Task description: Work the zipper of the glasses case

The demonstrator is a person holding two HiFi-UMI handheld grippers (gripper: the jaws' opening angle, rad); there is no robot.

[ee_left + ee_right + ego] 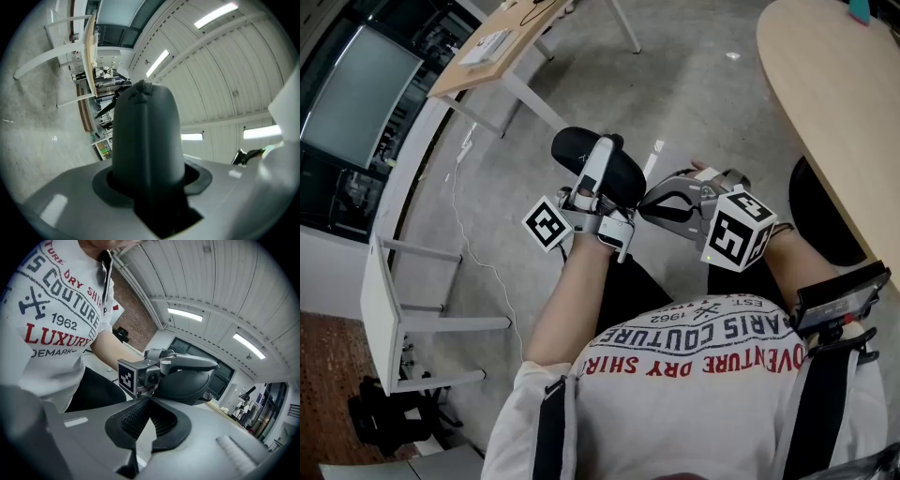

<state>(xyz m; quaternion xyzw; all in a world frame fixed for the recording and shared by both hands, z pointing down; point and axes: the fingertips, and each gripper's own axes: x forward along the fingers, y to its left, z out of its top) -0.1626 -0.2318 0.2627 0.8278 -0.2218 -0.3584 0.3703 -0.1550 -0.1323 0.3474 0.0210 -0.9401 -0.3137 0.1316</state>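
Seated person, both tools raised in front of the lap, above a grey floor.

Left gripper: clamped on the glasses case. In the head view we see one white finger lying across the top of the black oval case, with the case sticking out past the finger on both sides. In the left gripper view, the case rises from between the jaws of the gripper as a dark rounded dome. The pads sit tight against it on either side. A seam line runs up its middle to a small bump at the far end.

Right gripper: it comes in from the right, and its dark tip touches or sits just beside the case's right end. Its marker cube lies nearer the body. In the right gripper view, the jaws of the gripper are drawn together, the ridged pads meeting at their tips right under the lower edge of the case. We cannot make out whether a zipper pull sits between those tips. The left gripper's finger crosses the case there, with its marker cube just to the left.

Surroundings: a curved wooden table at upper right and a white printed T-shirt below.
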